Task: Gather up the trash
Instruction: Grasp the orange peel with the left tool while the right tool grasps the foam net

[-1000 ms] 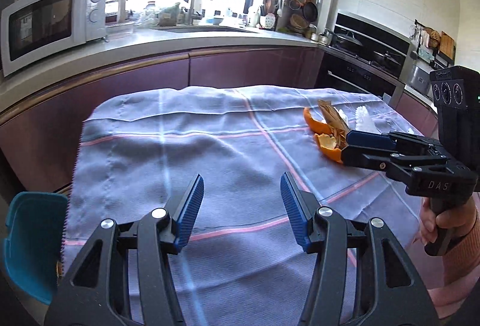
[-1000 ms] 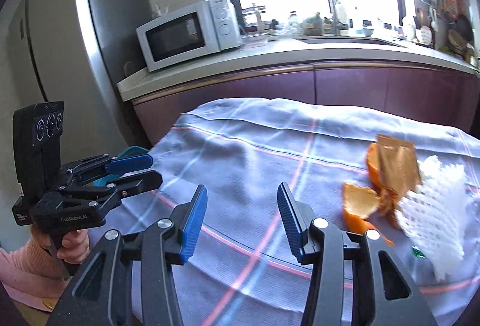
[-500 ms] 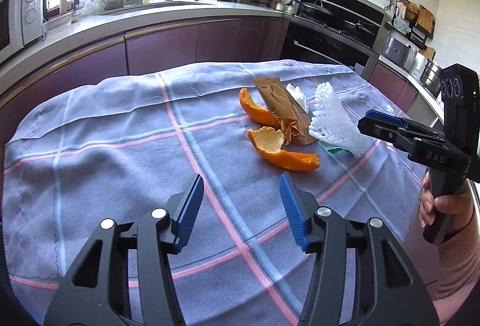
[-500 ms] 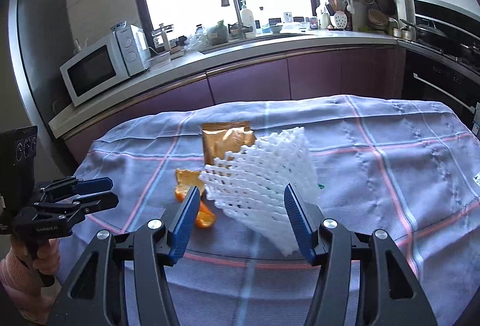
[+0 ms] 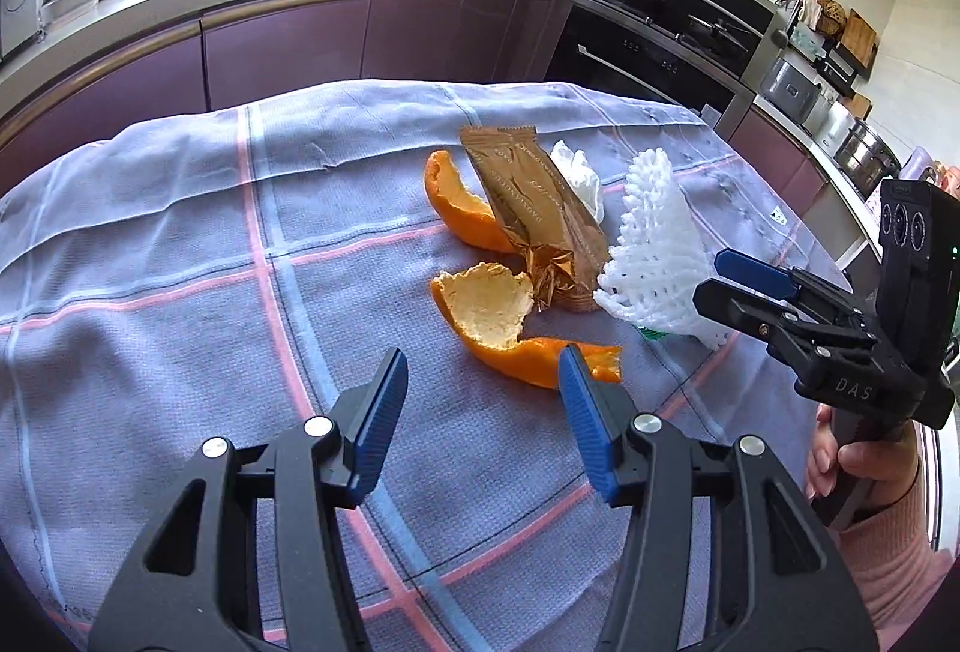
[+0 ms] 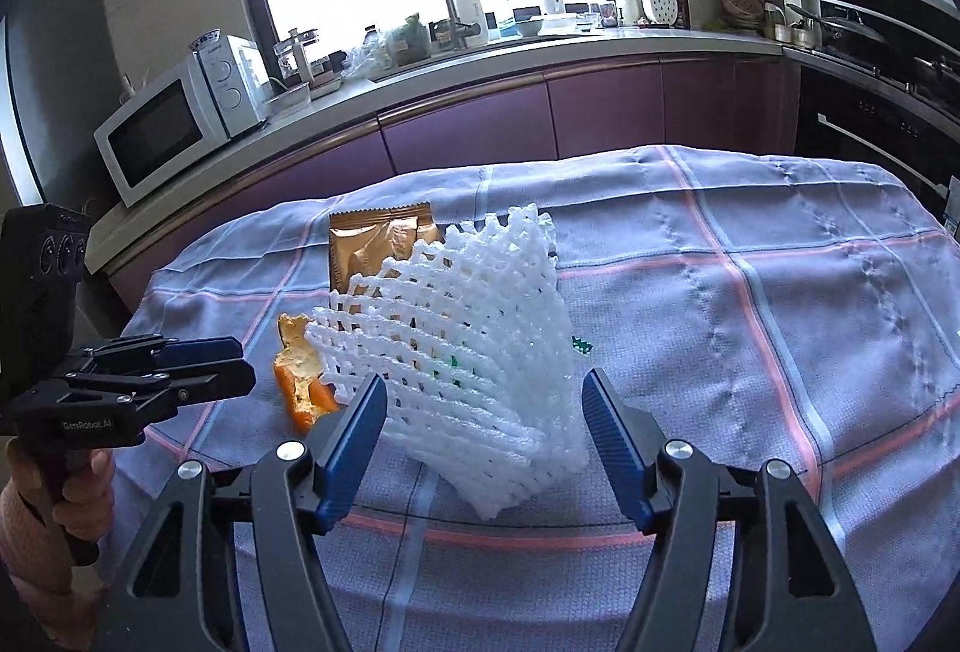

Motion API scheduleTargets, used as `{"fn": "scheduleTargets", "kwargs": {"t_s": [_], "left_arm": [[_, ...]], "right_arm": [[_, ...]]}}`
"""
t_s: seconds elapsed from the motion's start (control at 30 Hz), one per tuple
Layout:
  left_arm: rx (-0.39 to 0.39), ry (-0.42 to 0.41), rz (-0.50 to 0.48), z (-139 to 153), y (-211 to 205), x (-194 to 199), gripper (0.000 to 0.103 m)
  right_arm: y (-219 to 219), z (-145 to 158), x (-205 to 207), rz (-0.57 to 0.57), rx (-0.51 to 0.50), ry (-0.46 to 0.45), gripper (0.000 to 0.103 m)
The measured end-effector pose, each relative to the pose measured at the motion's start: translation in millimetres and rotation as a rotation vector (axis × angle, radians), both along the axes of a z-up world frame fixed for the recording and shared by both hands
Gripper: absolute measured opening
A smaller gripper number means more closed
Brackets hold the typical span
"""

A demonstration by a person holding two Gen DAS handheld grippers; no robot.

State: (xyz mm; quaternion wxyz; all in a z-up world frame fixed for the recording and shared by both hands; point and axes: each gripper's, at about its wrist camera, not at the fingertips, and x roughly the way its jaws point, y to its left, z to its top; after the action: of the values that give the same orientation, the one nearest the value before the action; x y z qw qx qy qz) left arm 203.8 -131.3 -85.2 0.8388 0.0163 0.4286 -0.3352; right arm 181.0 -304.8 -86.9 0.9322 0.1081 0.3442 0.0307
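Two grippers over the tabletop (image 5: pixel 150 208), right gripper (image 6: pixel 483 415) jaws just widened around white foam net (image 6: pixel 474 346) without pressing it, left gripper (image 5: pixel 480 388) jaws half open, empty, above orange peel (image 5: pixel 498 316).

2 orange peels (image 5: pixel 487 299), 1 foam net (image 6: pixel 474 352), 1 wrapper (image 5: pixel 534 208)

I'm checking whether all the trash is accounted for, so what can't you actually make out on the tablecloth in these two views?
- Crumpled white scrap: left wrist view, partly behind the gold wrapper; material unclear. Right wrist view: hidden by the foam fruit net.
- Small green bit: too small to identify; mostly under the net in the left wrist view.
- Orange peels: right wrist view shows only one edge beside the net.
- No bin appears in either view.
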Motion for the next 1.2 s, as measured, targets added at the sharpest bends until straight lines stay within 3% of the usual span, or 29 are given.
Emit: {"fn": "scheduleTargets", "kwargs": {"t_s": [0.2, 0.47, 0.83, 1.0, 1.1, 1.2], "left_arm": [[0.001, 0.049, -0.019, -9, -18, 11, 0.043], [-0.020, 0.082, -0.020, -16, -29, 19, 0.042], [-0.056, 0.078, -0.010, -14, -26, 13, 0.021], [-0.068, 0.066, -0.003, -10, -20, 6, 0.015], [-0.080, 0.059, 0.000, -4, -13, 0, 0.006], [-0.094, 0.041, 0.006, 3, -2, -6, 0.006]], "right_arm": [[-4, -5, -1, 0.003, 0.024, 0.010, 0.054], [-8, -7, -5, 0.008, 0.042, 0.010, 0.036], [-8, 0, -15, 0.022, 0.067, -0.019, 0.013], [-7, 9, -24, 0.029, 0.077, -0.044, 0.012], [-5, 16, -29, 0.034, 0.080, -0.062, 0.012], [-2, 22, -34, 0.041, 0.083, -0.082, 0.012]]}}
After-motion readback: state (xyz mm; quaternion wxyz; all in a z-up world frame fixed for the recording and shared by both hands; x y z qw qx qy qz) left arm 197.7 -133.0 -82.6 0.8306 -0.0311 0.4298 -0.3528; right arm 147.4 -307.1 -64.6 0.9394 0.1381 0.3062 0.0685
